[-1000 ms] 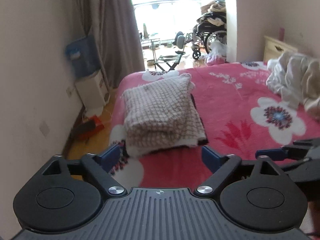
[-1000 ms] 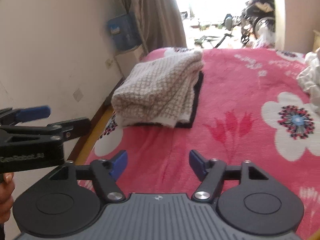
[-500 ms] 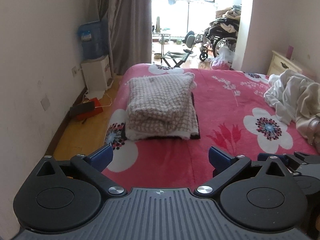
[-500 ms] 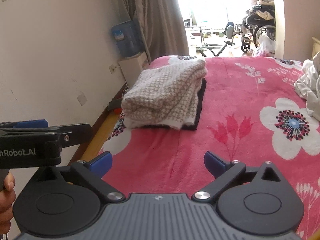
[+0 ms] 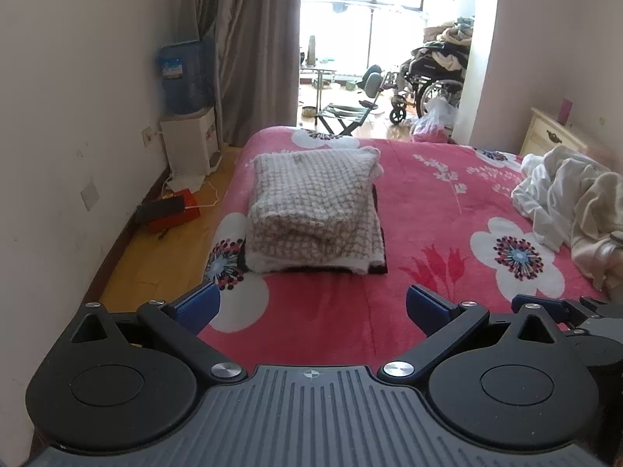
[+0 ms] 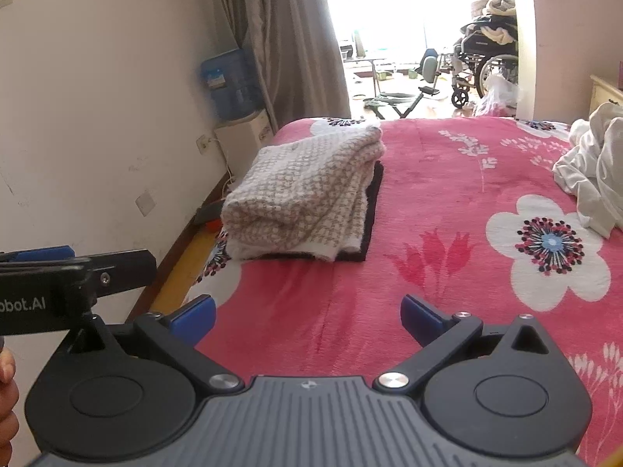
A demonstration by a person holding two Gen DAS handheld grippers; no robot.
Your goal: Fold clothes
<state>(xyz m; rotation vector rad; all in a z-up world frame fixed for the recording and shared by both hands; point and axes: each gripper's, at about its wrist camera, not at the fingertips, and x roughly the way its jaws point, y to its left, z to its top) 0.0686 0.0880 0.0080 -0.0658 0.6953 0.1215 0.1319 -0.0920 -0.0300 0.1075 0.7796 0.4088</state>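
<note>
Both claws, left claw (image 5: 309, 307) and right claw (image 6: 307, 319), hover spread and empty over the bed (image 5: 428, 202), the checked knit (image 5: 315, 210) lying folded while the crumpled white clothes (image 5: 564, 194) wait.

A: What colours are on the bed?

B: The blanket (image 5: 428, 210) is pink-red with large white flowers, dark-and-blue centres, and red tulip shapes.

A: And the folded garment (image 5: 315, 210)?

B: A beige-and-white check knit, lying on a black piece (image 6: 373, 210).

A: The heap on the right?

B: The loose clothes (image 5: 568, 198) are white and cream.

A: The tools?

B: The left gripper (image 5: 311, 307) and right gripper (image 6: 307, 315) are black with 2 blue pads each.

A: Beyond the bed?

B: A blue water bottle (image 5: 183, 78), grey-brown curtain (image 5: 249, 46), red box (image 5: 175, 218).
</note>
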